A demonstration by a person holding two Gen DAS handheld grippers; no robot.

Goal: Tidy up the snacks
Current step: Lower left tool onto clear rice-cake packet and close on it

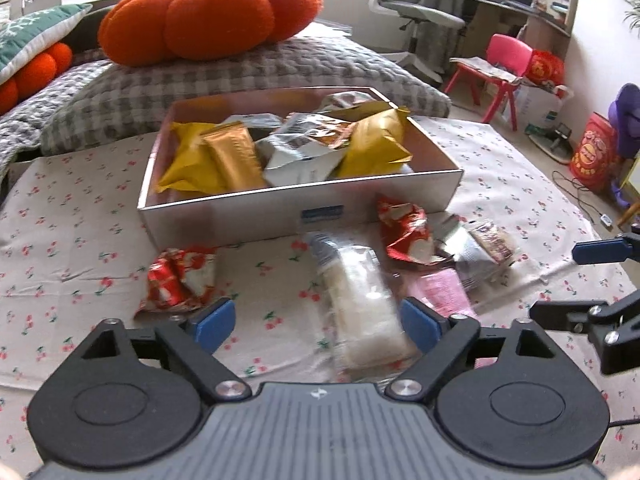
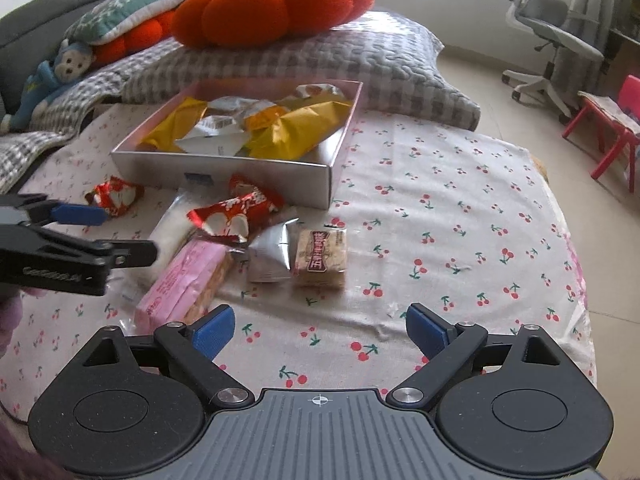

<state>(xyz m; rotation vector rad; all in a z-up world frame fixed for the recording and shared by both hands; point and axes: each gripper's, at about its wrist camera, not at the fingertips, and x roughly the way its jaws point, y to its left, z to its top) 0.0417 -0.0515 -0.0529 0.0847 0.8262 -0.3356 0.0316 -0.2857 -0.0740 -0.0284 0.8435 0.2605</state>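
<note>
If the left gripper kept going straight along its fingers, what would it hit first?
Most likely the clear-wrapped white snack, lying between the open left gripper's pads, nearer the right-hand one. Depth is uncertain.

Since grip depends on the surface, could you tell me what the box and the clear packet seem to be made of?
Box: looks like cardboard with a smooth, slightly glossy white finish; thin straight walls, crisp corners. Clear packet: apparently thin transparent plastic film, shiny and crinkled, its pale contents showing through.
</note>
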